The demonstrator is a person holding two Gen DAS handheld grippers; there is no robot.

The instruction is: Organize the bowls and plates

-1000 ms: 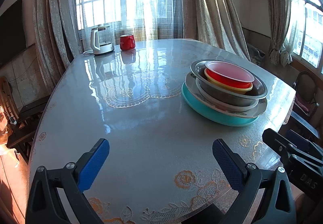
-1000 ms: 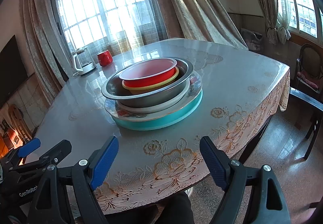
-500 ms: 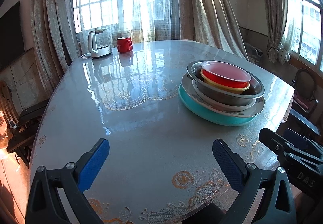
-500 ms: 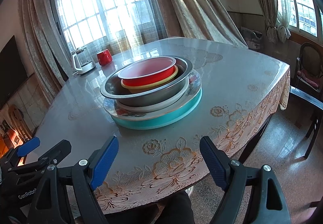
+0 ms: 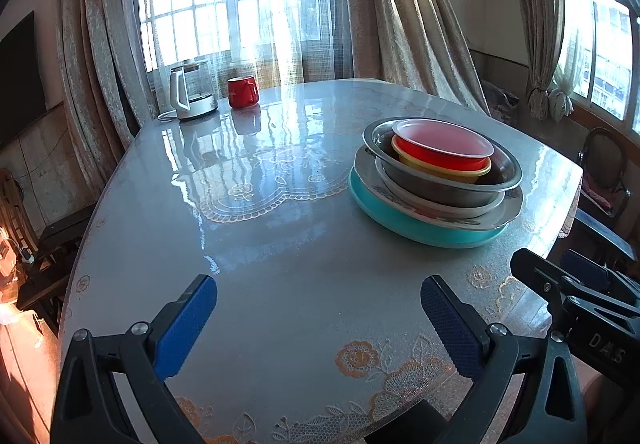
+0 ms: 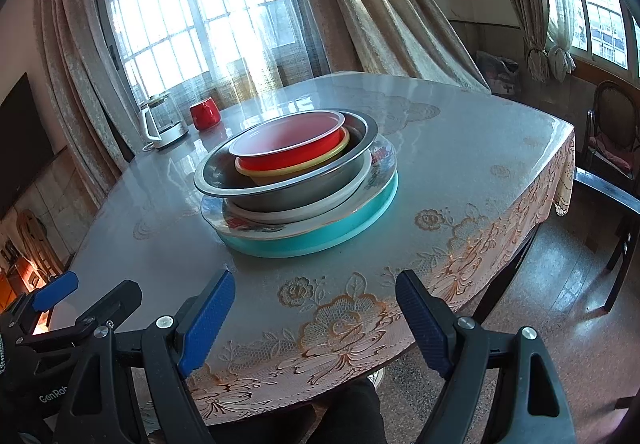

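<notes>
The stack stands on the table, ahead of the right gripper and slightly toward its left jaw; in the left wrist view the stack is ahead and beyond the right jaw of the left gripper. It is nested: a red bowl on top, inside a yellow bowl, inside a steel bowl, then a white dish, a flowered plate and a teal plate at the bottom. Both grippers have their jaws spread wide and hold nothing, and both are near the table edge, apart from the stack. The dishes look already sorted by size, so I judge the work is nearly finished or only needs a check. If one more piece must be moved, it is better to pinch only the rim of the top bowl and lift it straight up, because the steel bowl sits a little off-centre and could slide. The kettle and red mug are far beyond the jaws, out of the way.
</notes>
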